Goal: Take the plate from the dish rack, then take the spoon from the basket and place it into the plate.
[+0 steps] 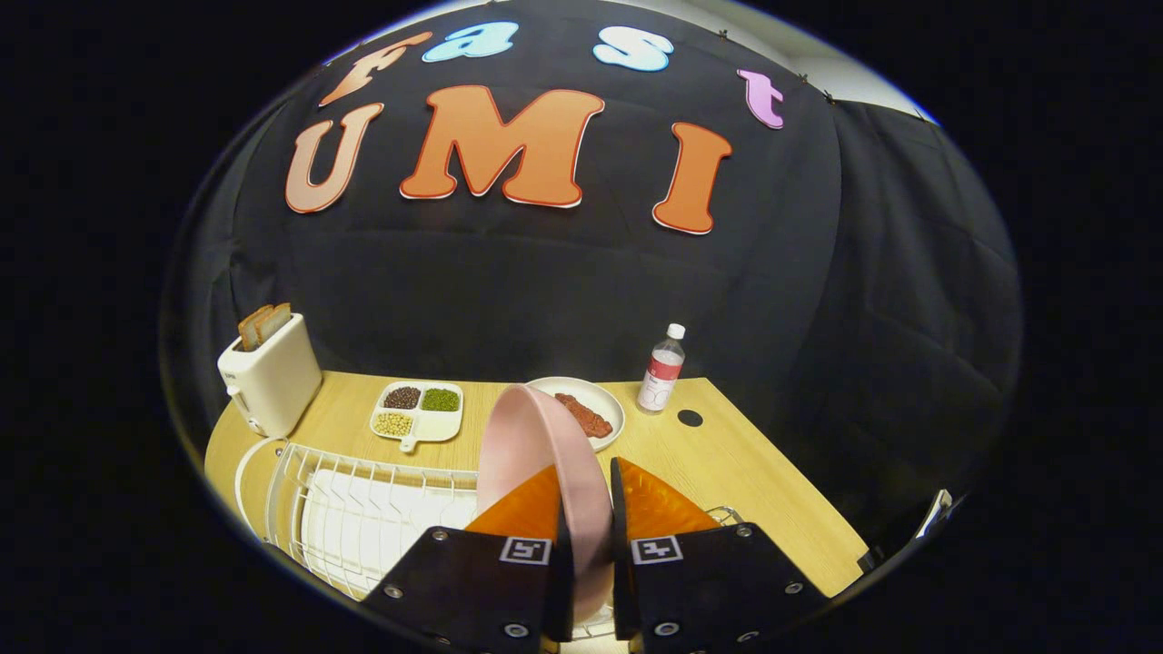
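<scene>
In the gripper view, the gripper (586, 509) has its two fingers squeezed on the rim of the pink plate (536, 436). The plate stands on its edge between the fingers, above the white wire dish rack (354, 518). I think the plate is hard and smooth, so it could slip or swing if held loosely. It may break if dropped. The rim is the best place to hold it, and a firm squeeze looks right.

The wooden table (754, 472) is flat and smooth, with open room on the right to set the plate down. Far off sit a toaster (268, 372) on the left, a tray of beans (418, 411), a white plate of food (595, 409) and a bottle (661, 368). I cannot see the spoon or basket.
</scene>
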{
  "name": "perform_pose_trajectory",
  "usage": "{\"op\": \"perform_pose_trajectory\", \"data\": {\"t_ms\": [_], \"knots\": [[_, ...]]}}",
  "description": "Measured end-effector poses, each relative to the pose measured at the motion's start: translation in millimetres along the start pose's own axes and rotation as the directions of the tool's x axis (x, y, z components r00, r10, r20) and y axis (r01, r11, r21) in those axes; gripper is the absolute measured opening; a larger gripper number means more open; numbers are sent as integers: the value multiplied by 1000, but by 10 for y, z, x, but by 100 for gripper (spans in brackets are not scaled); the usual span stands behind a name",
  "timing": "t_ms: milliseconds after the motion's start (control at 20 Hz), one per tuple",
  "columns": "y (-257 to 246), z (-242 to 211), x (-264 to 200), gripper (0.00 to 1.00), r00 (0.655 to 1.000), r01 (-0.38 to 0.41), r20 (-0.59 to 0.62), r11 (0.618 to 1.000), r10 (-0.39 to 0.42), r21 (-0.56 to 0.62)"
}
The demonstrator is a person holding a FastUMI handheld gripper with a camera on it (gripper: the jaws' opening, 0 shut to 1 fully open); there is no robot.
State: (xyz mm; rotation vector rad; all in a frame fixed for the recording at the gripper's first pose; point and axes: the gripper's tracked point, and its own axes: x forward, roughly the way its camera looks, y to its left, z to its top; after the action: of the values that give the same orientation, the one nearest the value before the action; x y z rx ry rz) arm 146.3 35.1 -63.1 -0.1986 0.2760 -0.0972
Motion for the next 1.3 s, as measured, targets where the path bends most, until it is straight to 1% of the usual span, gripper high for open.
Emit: {"op": "perform_pose_trajectory", "data": {"t_ms": [150, 400, 650, 900, 1100, 1300], "knots": [[-8, 18, -134, 18, 1000, -30, 0, 999, 30, 20], [-44, -129, -428, 17, 995, -92, -39, 993, 95, 71], [-202, -300, -832, 18, 993, -112, -36, 991, 115, 77], [-303, -653, -1213, 18, 983, -149, -88, 978, 163, 146], [-394, -976, -1513, 17, 975, -161, -123, 971, 185, 179], [-448, -1403, -1697, 18, 963, -162, -181, 967, 198, 195]]}}
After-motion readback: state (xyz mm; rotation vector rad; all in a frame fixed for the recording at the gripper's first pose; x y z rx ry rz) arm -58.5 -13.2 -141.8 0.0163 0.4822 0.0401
